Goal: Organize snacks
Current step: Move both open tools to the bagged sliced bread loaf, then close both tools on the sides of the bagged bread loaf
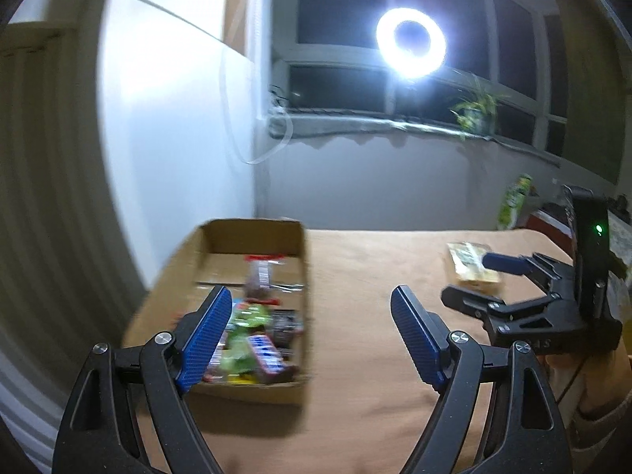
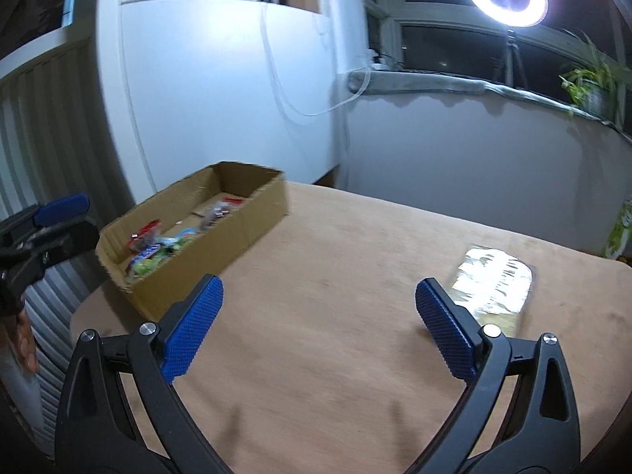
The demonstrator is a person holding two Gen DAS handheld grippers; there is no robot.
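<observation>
Both grippers empty, fingers spread wide: left gripper [image 1: 312, 339] beside the cardboard box [image 2: 252, 213] of snacks [image 1: 252, 339], labels too blurred to read. Right gripper [image 2: 320, 328] near a foil packet [image 2: 493, 280] on the desk [image 2: 355, 355].

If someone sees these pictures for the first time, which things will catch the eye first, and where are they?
First the bright ring light, glaring before the dark window at the back. Then the cardboard box on the left of the brown table, with colourful snack packets inside. One shiny packet lies alone on the right, ahead of the open right gripper.
</observation>
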